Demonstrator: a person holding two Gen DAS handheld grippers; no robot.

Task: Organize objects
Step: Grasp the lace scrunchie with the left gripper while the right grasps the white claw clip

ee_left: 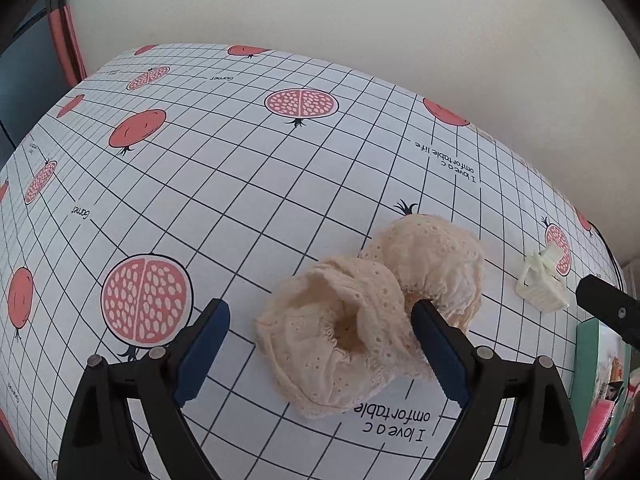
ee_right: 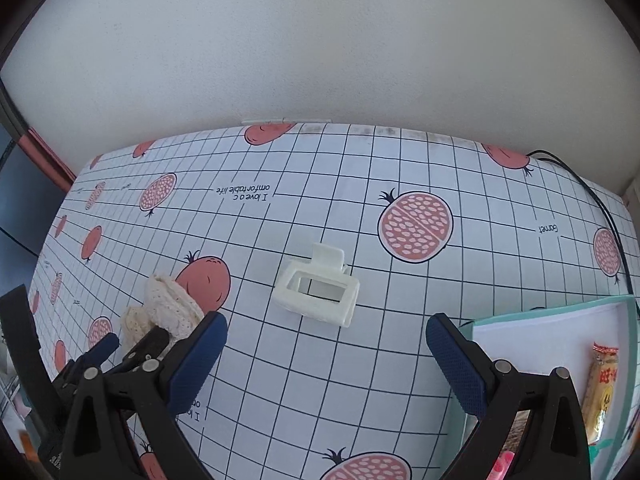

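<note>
Two sets of tongs work over a bench (ee_right: 400,360) covered in a white grid cloth printed with pomegranates, its far edge against a pale wall.

Left tongs (ee_left: 320,344): the blue-padded jaws stand wide apart, with a cream lace fabric piece (ee_left: 360,320) lying on the cloth between them. The fabric is bunched into two rounded, gathered lumps that touch each other; the nearer lump sits in the gap, and the right finger's tip rests against the fabric where the lumps meet. The left finger is clear of it. In the right wrist view the same fabric (ee_right: 168,312) shows toward the bench's left side, partly over a printed pomegranate, with the other tool's dark fingers beside it.

Right tongs (ee_right: 326,344): the jaws are also spread, holding nothing. Ahead of them, near the middle of the bench, a white claw hair clip (ee_right: 318,292) lies flat on the cloth, apart from both fingers. From the left wrist view the clip (ee_left: 540,284) sits to the right of the fabric, not touching it.

At the bench's right edge lies a shallow mint-green box (ee_right: 560,320) with a white inside, holding a wrapped snack (ee_right: 600,392). A black cable (ee_right: 592,192) runs along the far right corner.
</note>
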